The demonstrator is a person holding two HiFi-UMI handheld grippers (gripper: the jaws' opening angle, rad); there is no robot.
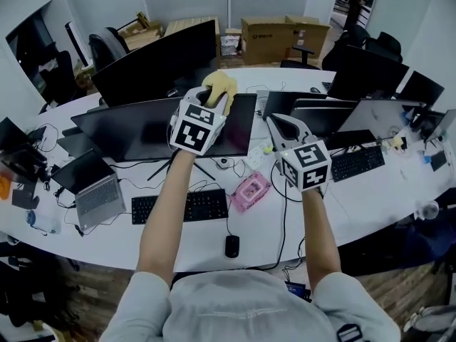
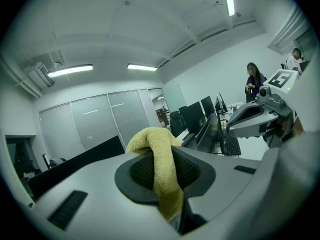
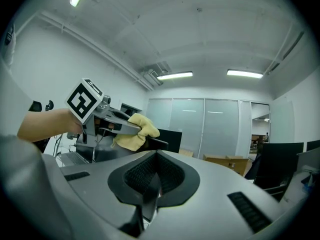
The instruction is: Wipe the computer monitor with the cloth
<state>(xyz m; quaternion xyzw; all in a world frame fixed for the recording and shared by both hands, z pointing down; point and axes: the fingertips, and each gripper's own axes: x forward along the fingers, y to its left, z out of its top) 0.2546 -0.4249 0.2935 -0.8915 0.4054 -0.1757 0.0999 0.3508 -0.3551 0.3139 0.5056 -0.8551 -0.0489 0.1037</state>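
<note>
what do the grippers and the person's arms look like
The left gripper and right gripper are light grey moulded shells with dark ribbed pads. Each carries a white cube with black square markers. The person wears a pale grey short-sleeved shirt.

- The monitor point(image 1: 135, 130) stands on the desk point(image 1: 370, 212), right in front of the person.
- A second monitor point(image 1: 153, 66) stands behind it.
- The cloth point(image 1: 221, 85) is at the monitor's top edge, near its right end, between the jaws of the left gripper point(image 1: 214, 100).
- The right gripper point(image 1: 276, 123) is up over the desk, just right of the monitor and apart from the left gripper.
- A keyboard point(image 1: 189, 206) lies on the desk before the monitor, and a mouse point(image 1: 231, 246) lies before the keyboard.
- A laptop point(image 1: 96, 198) sits left of the keyboard, and a small case point(image 1: 251, 191) sits right of it.
- Boxes point(image 1: 267, 38) sit far behind the desk.
</note>
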